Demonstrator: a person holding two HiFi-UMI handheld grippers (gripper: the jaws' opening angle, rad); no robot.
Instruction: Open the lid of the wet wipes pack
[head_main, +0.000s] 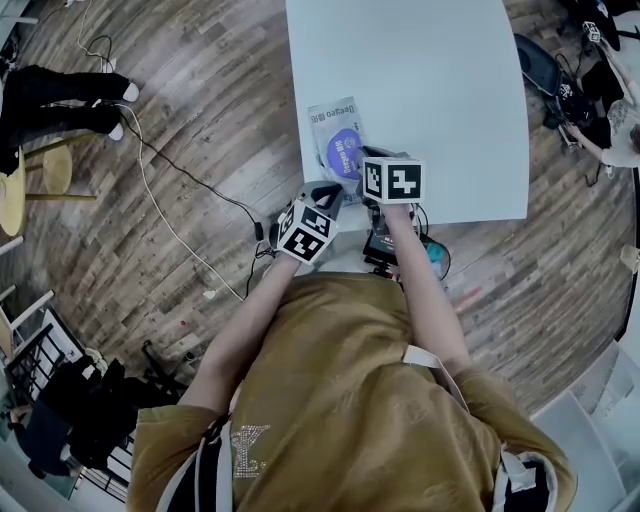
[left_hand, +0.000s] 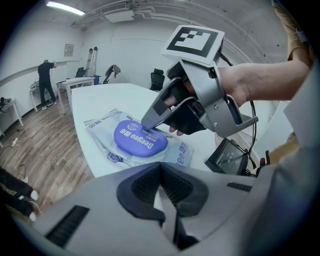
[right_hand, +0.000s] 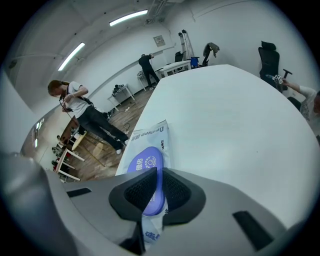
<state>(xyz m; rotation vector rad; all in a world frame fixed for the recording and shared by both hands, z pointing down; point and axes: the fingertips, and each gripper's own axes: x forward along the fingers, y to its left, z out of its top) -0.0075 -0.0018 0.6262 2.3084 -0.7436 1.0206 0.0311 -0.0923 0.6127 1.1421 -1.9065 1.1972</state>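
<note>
**Grip and placement.** The wet wipes pack (head_main: 335, 135) lay flat on the white surface (head_main: 430, 90), purple lid (left_hand: 139, 141) uppermost and judged not yet lifted. The right gripper (left_hand: 149, 122) was angled down onto the lid's rim on the person's side of the pack. Its jaws were drawn almost together, with the rim showing in the narrow slit between them. This suited catching the lip to flip the lid up. The left gripper (left_hand: 161, 187) hung off the pack, toward the person, jaws closed on nothing. It was judged to be waiting to steady the pack.

**Surface and room.** Nothing else showed on the surface beyond the pack. A wooden floor (head_main: 180, 150) with a loose cable (head_main: 160, 190) lay to the left of the pack. A standing person (right_hand: 82, 112) and an office chair (right_hand: 270, 60) were well beyond the pack.
</note>
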